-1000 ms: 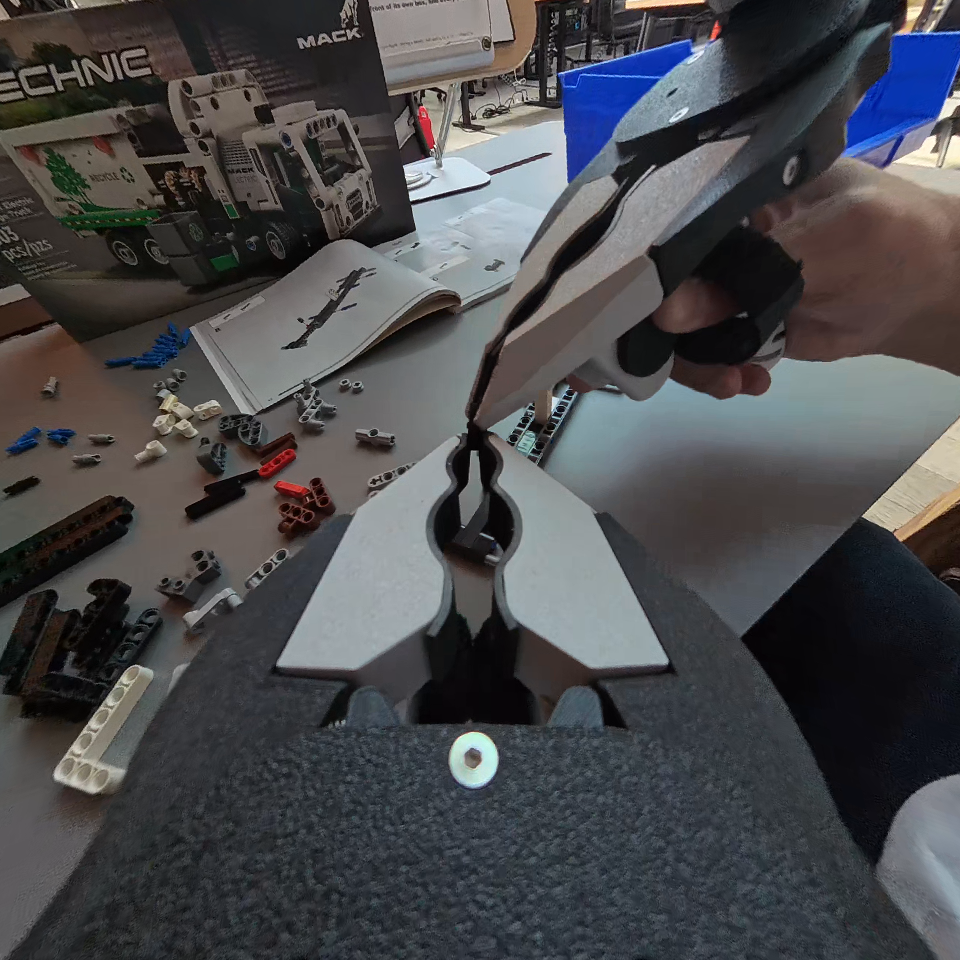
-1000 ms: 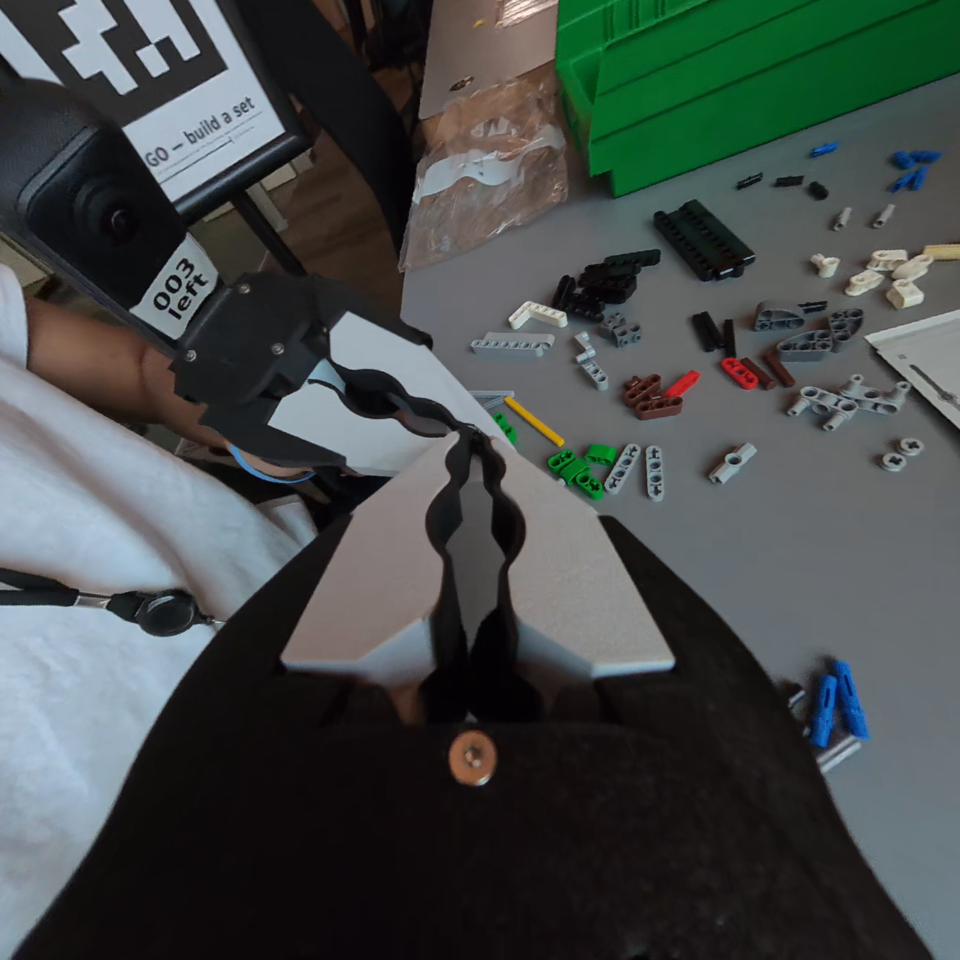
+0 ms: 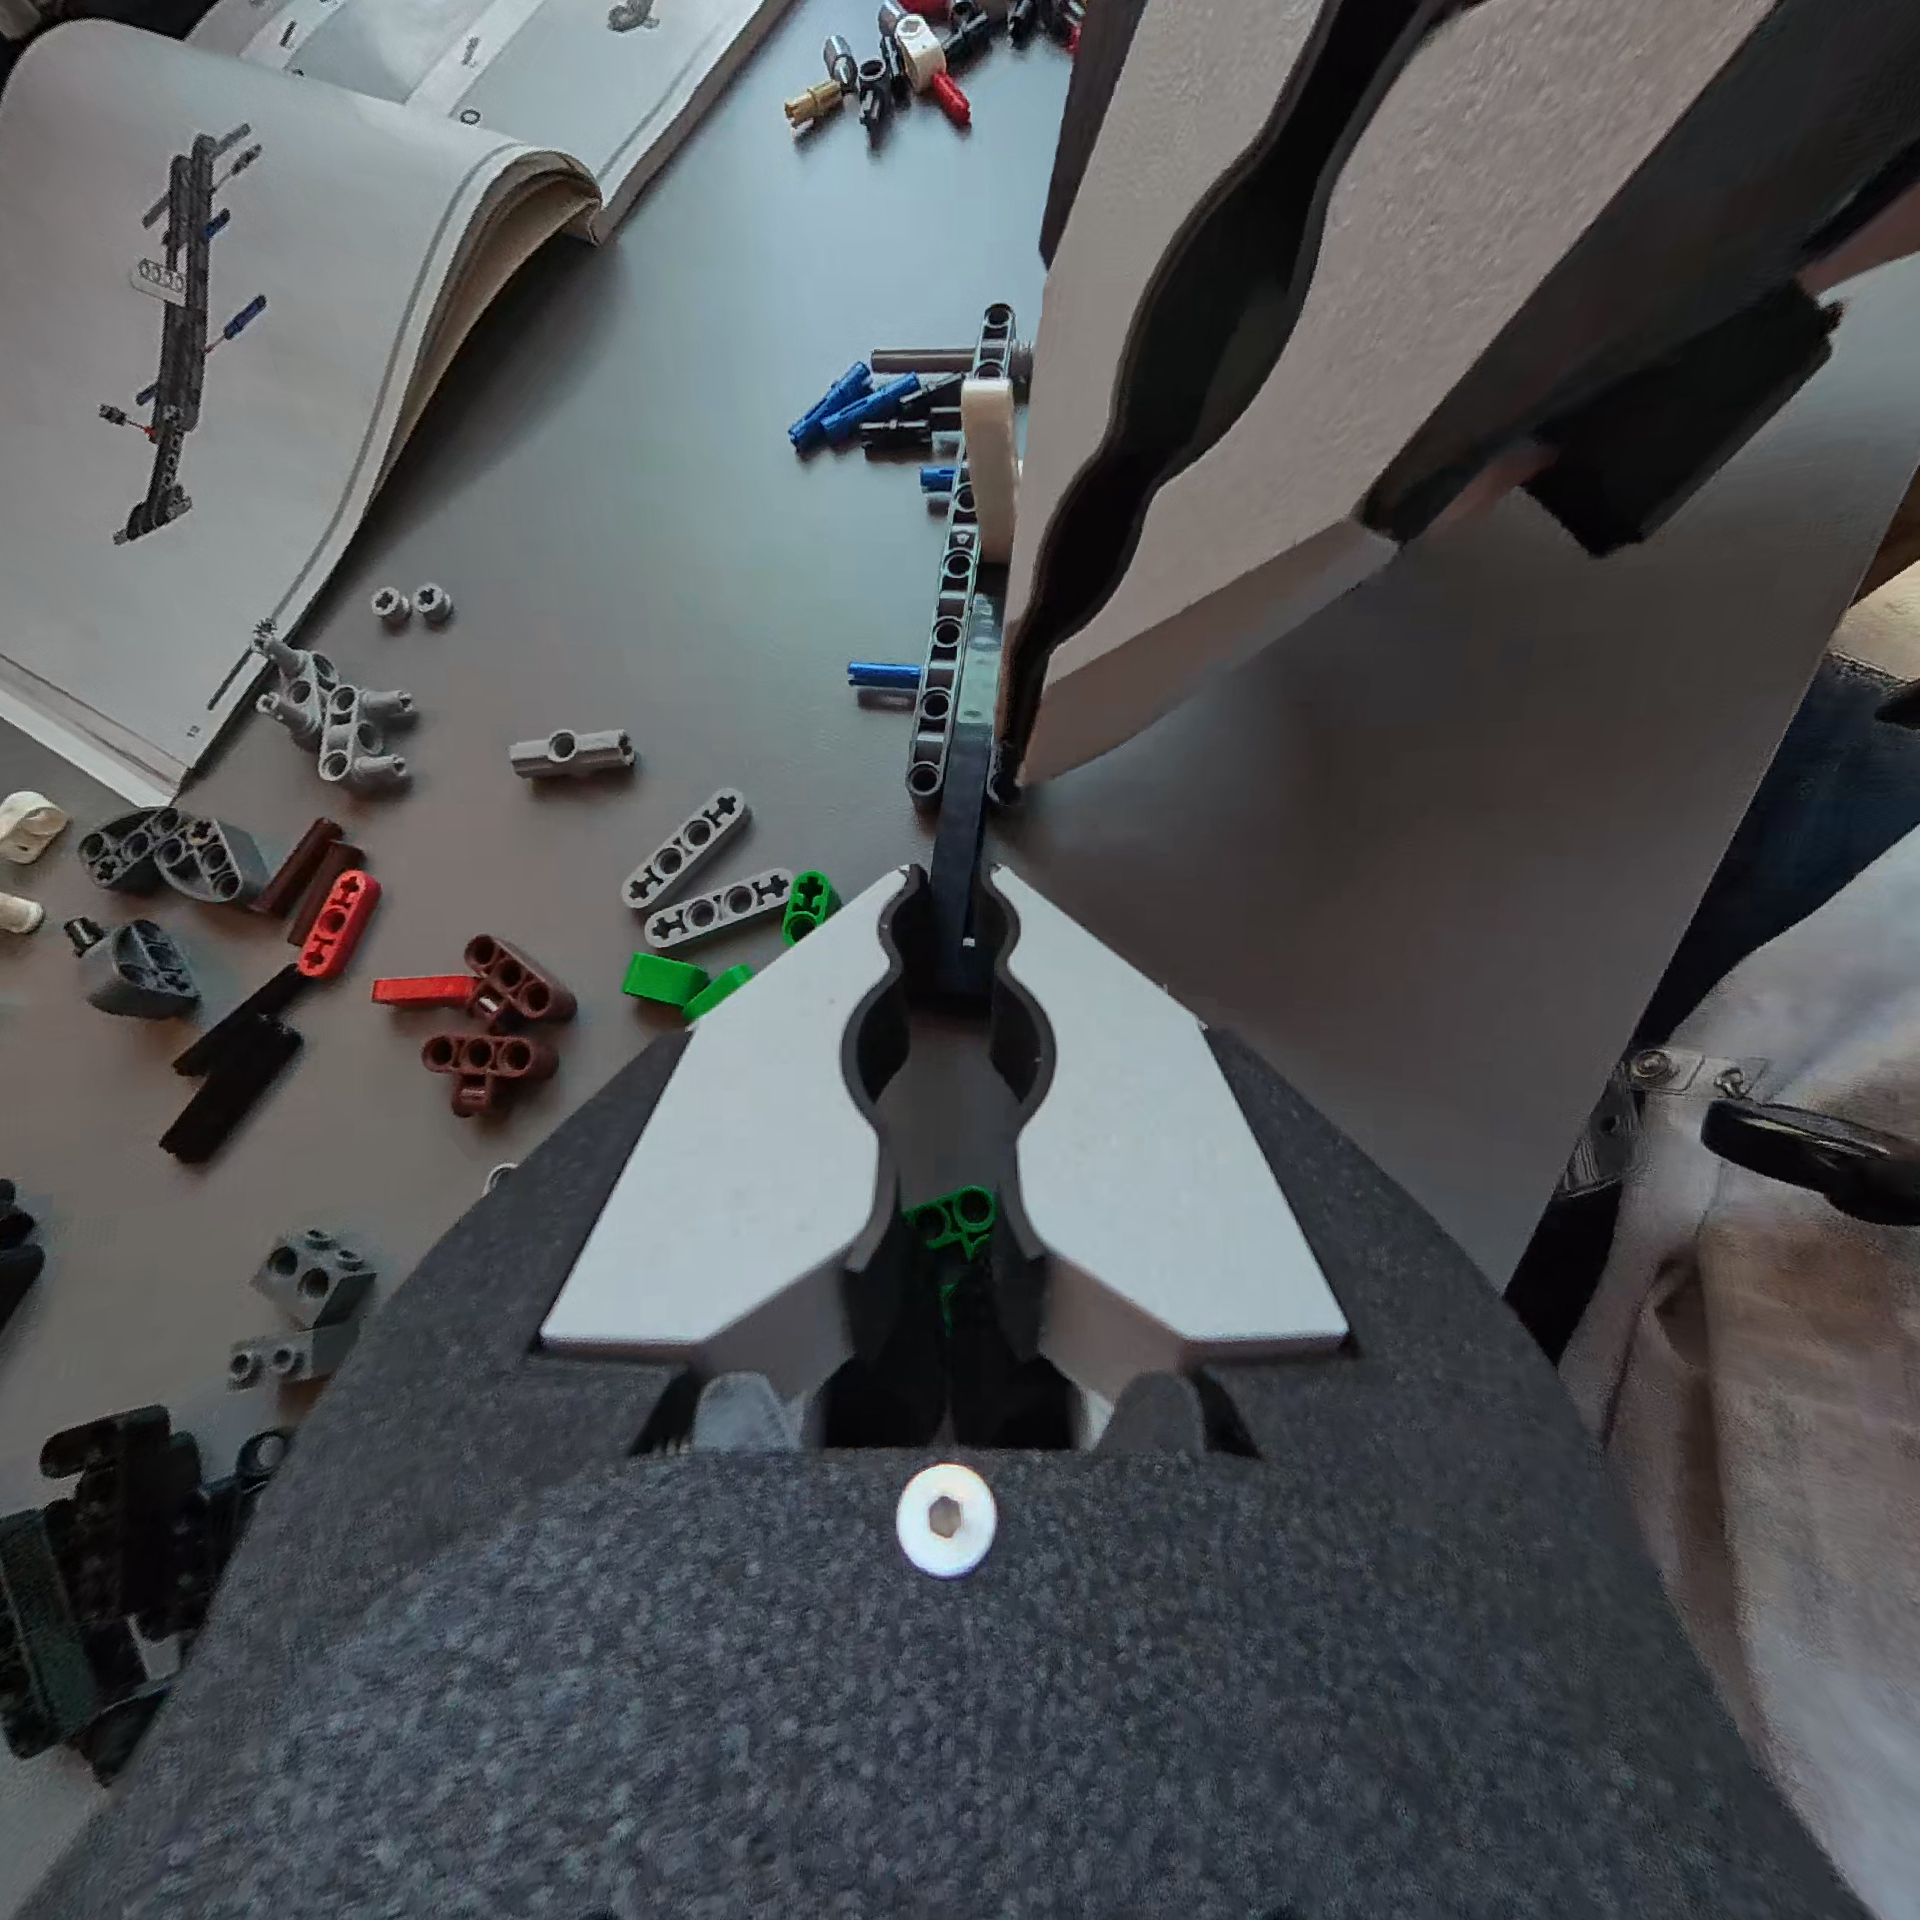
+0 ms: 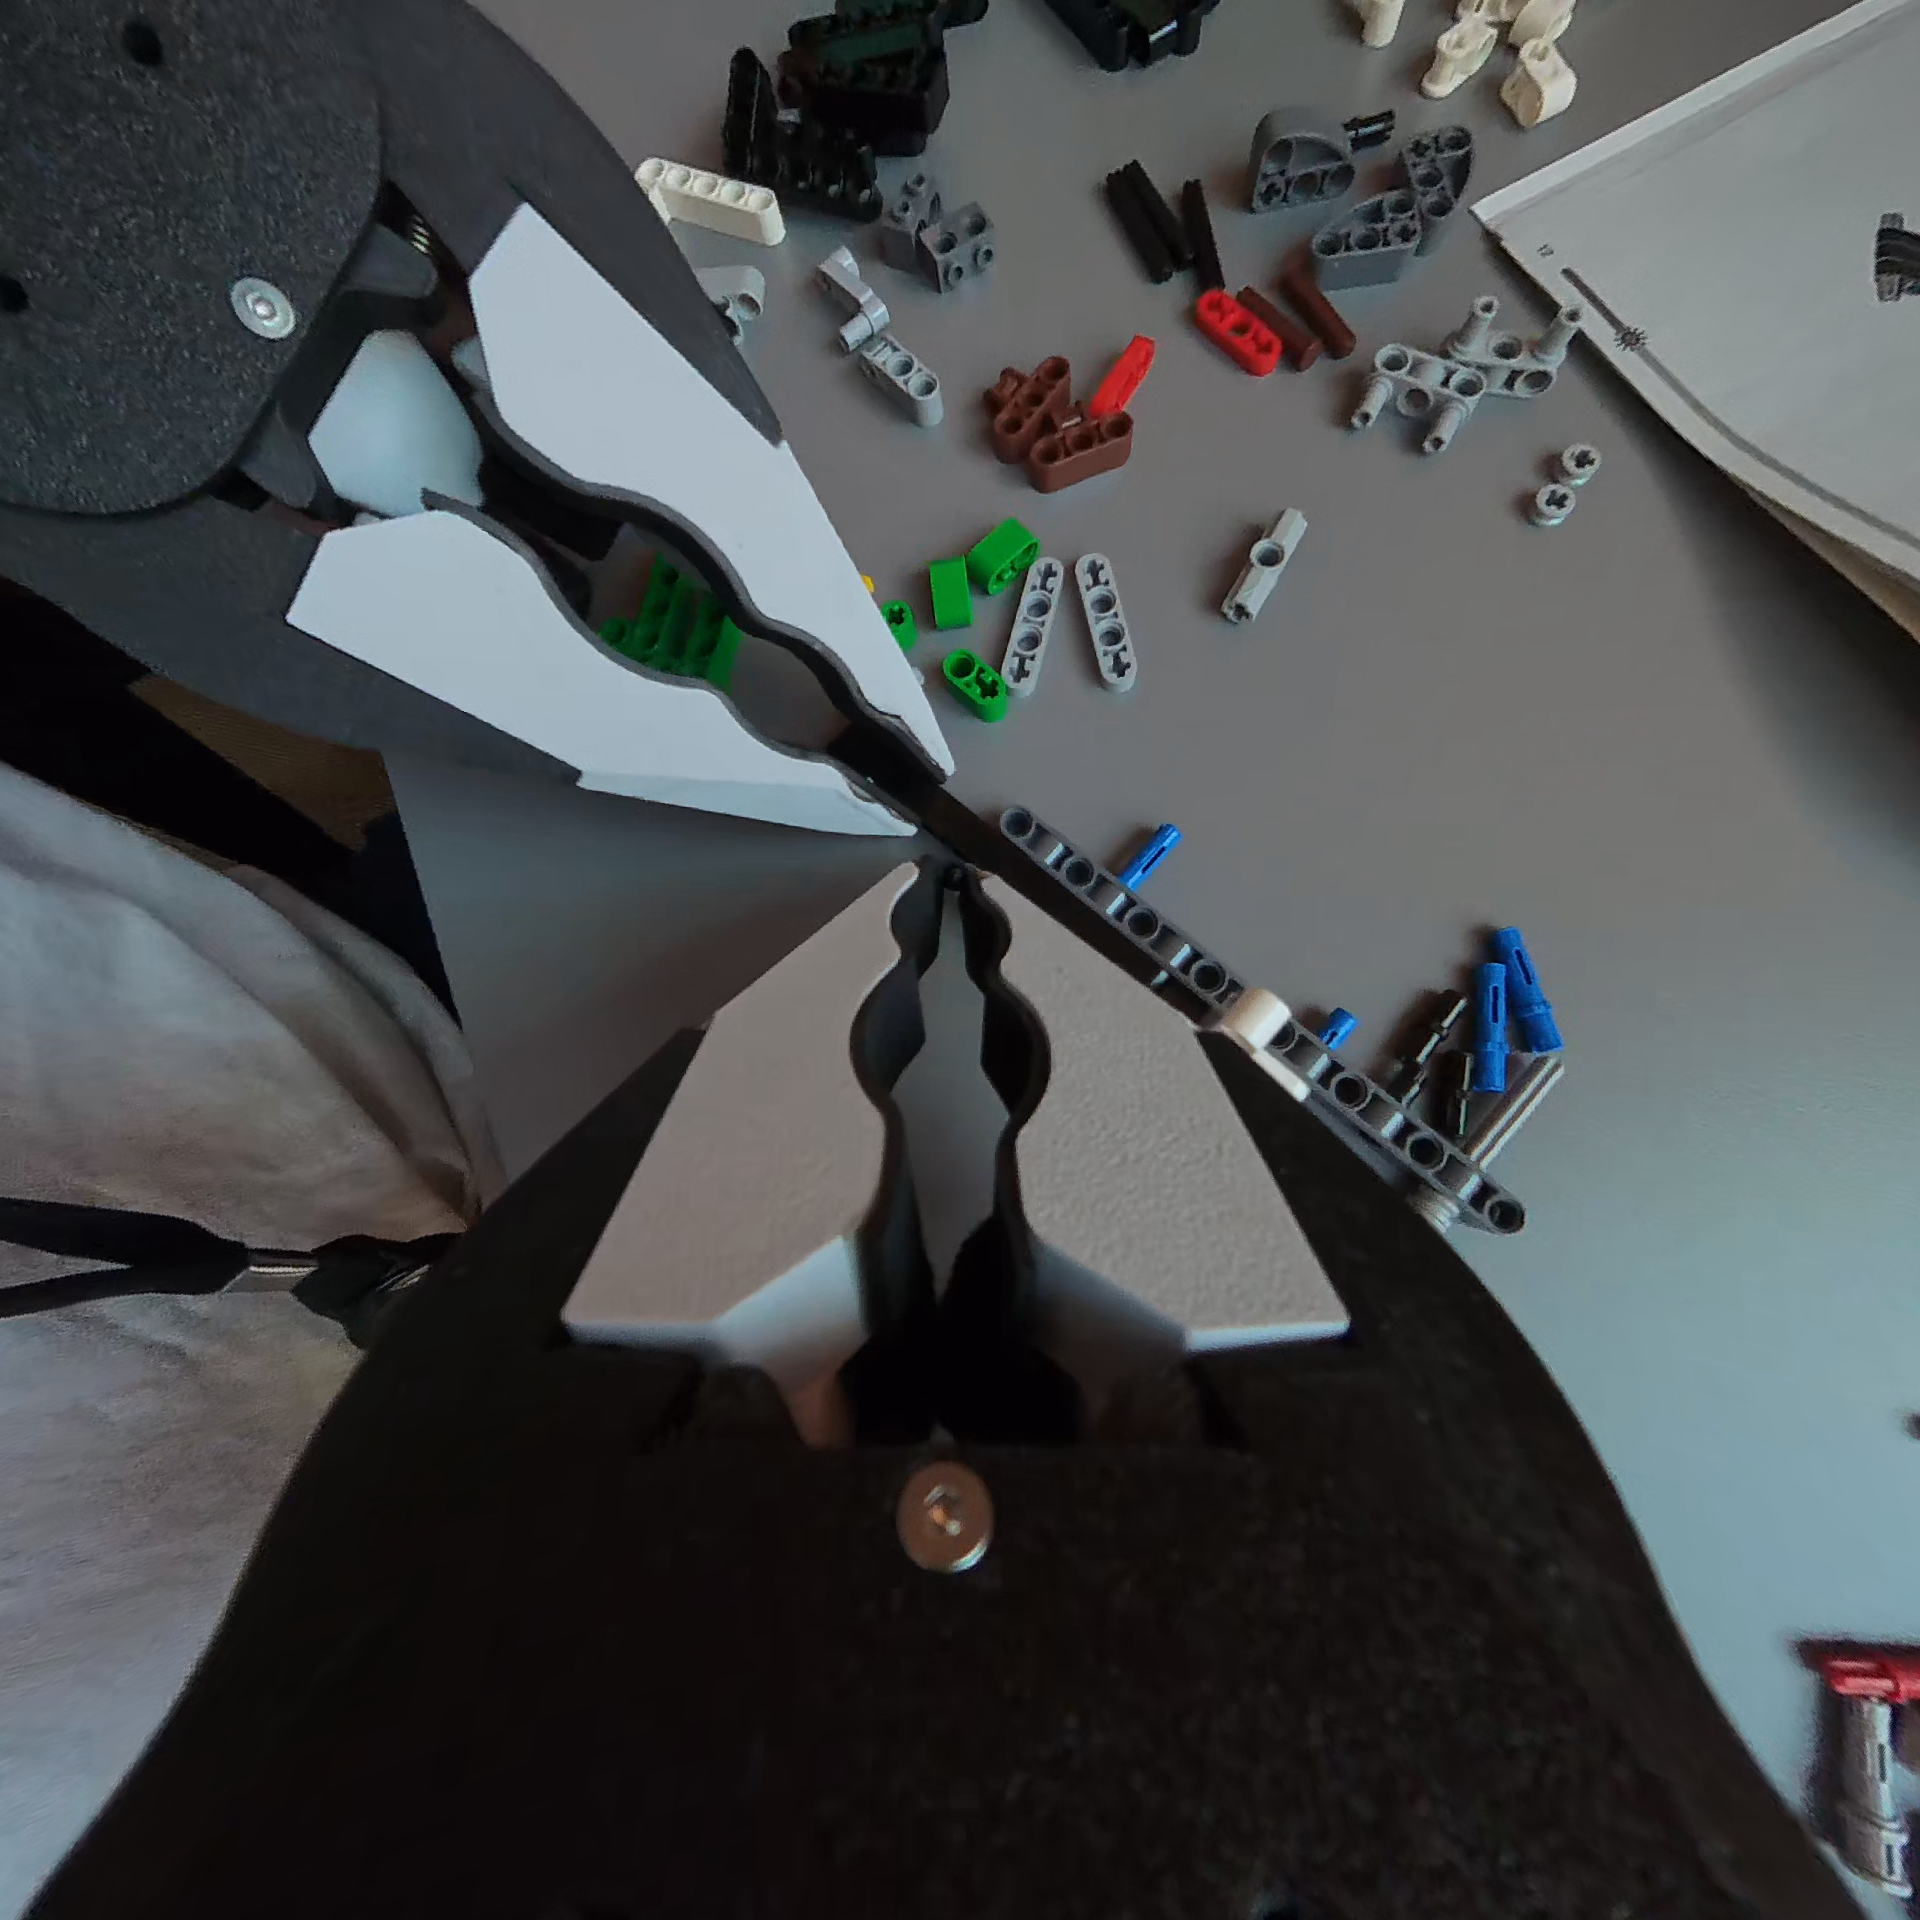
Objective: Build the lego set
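A long dark grey beam assembly lies on the grey table, with a white piece and blue pins on it. My left gripper is shut on its near dark end. My right gripper comes in from the upper right, with its tips against the beam's side just ahead of the left tips. In the right wrist view my right gripper is shut with a small black pin at its tips. There the left gripper holds the assembly, which runs to the lower right.
An open instruction booklet lies at the far left. Loose parts lie left of the assembly: green pieces, brown connectors, grey liftarms, black beams. Blue pins lie by the assembly's far end. A person's clothing is at the right.
Both grippers have dropped from tip-to-tip above the table down to the beam assembly. The left is now shut on the assembly's end, and the right tips press against it.
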